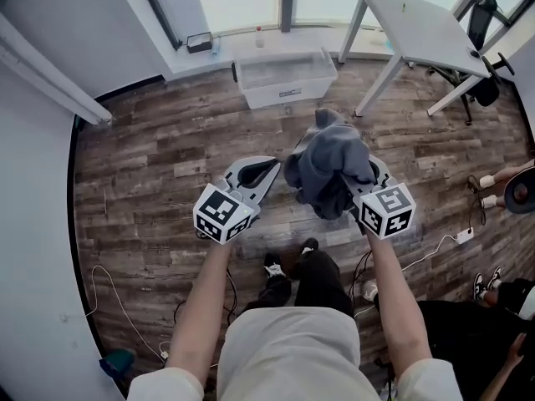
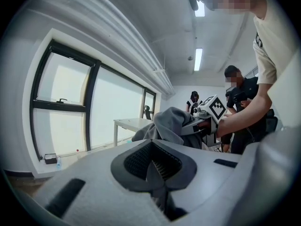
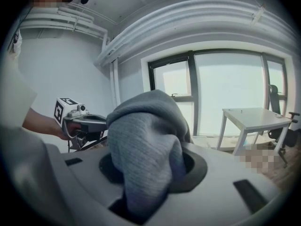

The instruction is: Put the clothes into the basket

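Observation:
A grey knitted garment (image 1: pixel 328 167) hangs bunched in the air above the wooden floor, and my right gripper (image 1: pixel 349 182) is shut on it. In the right gripper view the cloth (image 3: pixel 146 145) fills the gap between the jaws and spills over them. My left gripper (image 1: pixel 266 170) hovers just left of the garment, apart from it. Its dark pads (image 2: pixel 155 166) meet with nothing between them. From that gripper I see the garment (image 2: pixel 167 124) and the right gripper (image 2: pixel 207 117) beyond. The basket (image 1: pixel 284 78), a clear plastic bin, stands on the floor ahead by the window.
A white table (image 1: pixel 418 27) and an office chair (image 1: pixel 486 23) stand at the back right. Cables and a power strip (image 1: pixel 462 236) lie on the floor at the right, near other people's feet (image 1: pixel 493 178). A person (image 2: pixel 240 93) stands behind the right gripper.

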### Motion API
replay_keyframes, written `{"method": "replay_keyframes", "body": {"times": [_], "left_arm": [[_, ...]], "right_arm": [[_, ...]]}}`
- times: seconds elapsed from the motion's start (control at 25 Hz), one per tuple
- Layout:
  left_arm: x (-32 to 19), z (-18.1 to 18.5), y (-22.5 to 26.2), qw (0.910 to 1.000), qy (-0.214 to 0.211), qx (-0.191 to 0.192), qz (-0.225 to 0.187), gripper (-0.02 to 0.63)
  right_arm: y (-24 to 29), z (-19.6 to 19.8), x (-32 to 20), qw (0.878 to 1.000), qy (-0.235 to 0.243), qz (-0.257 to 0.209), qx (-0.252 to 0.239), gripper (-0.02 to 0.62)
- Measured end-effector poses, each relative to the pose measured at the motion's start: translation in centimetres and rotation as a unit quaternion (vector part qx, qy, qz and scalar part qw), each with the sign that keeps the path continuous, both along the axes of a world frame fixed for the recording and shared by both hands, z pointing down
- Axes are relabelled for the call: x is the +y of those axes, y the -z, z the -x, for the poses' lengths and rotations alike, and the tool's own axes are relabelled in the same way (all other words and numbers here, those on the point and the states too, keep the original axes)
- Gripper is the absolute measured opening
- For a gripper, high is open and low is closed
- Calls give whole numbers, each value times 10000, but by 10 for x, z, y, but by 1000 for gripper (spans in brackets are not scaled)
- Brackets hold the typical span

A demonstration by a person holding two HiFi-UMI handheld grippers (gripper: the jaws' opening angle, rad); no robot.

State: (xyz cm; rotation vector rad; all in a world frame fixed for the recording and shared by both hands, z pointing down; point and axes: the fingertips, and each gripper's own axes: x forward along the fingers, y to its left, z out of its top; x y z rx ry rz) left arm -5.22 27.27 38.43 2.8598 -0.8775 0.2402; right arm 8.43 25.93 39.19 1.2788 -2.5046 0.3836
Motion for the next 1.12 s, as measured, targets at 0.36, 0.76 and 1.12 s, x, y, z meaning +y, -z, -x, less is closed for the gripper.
{"method": "replay_keyframes", "body": {"times": [0.36,0.76,1.12], "left_arm": [[-107,-6,-16,9994,303,-97,163,14],[-216,-22,-6,9976,635,-163,203,14],[-268,-29,-1,9961,833,-217,187,14]], "right_arm": [[-21,3,-105,9993,358,107,-92,164],[-14,-5,-216,9969,770,119,-76,164],[-5,-5,-282,9955,942,56,-102,164]]}}
